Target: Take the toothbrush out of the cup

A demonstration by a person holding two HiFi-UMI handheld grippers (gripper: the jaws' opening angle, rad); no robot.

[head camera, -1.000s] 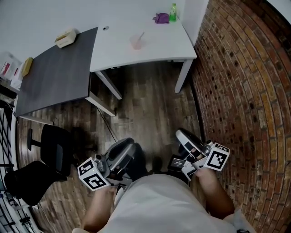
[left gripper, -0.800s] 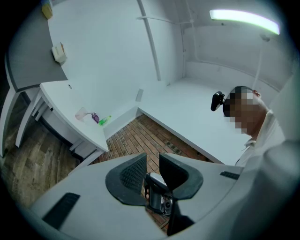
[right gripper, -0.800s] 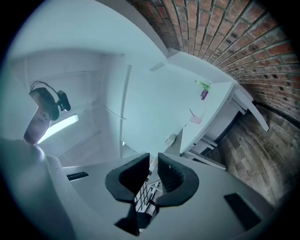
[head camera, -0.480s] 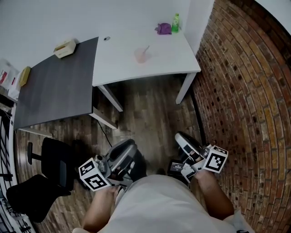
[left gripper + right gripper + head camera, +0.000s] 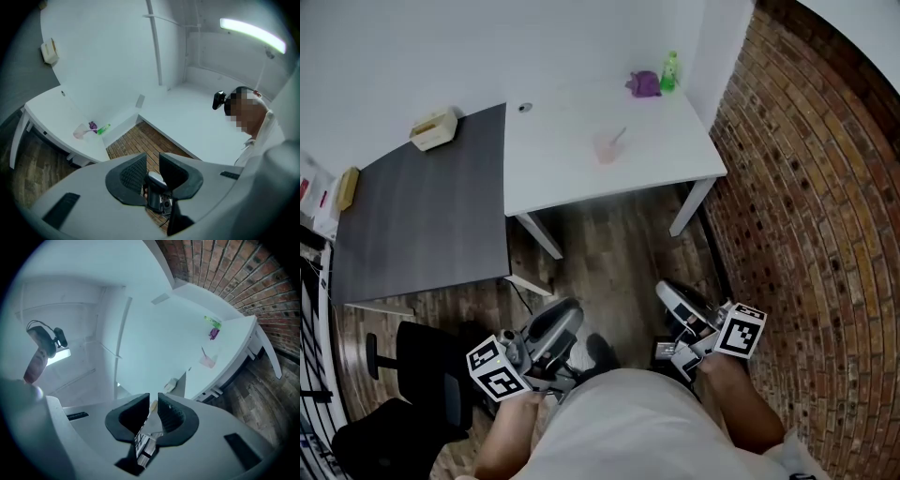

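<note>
A translucent pink cup (image 5: 606, 148) stands on the white table (image 5: 675, 150), with a toothbrush (image 5: 618, 137) leaning out of it. The left gripper view shows the cup (image 5: 80, 132) small and far off; the right gripper view has the cup (image 5: 206, 361) and toothbrush (image 5: 204, 352) equally distant. My left gripper (image 5: 565, 317) and right gripper (image 5: 667, 292) hang low by my body, over the wooden floor and far from the table. Both have their jaws nearly together with nothing between them, as seen on the left gripper (image 5: 152, 159) and the right gripper (image 5: 153, 397).
A purple object (image 5: 644, 83) and green bottle (image 5: 669, 71) sit at the table's far right corner. A dark table (image 5: 422, 216) adjoins on the left, bearing a beige box (image 5: 434, 127). A black chair (image 5: 412, 412) stands at lower left, a brick wall (image 5: 806, 216) on the right.
The tables and cup have slid lower and rightward in the head view, so they look nearer. Both grippers stay low by my body, jaws unchanged.
</note>
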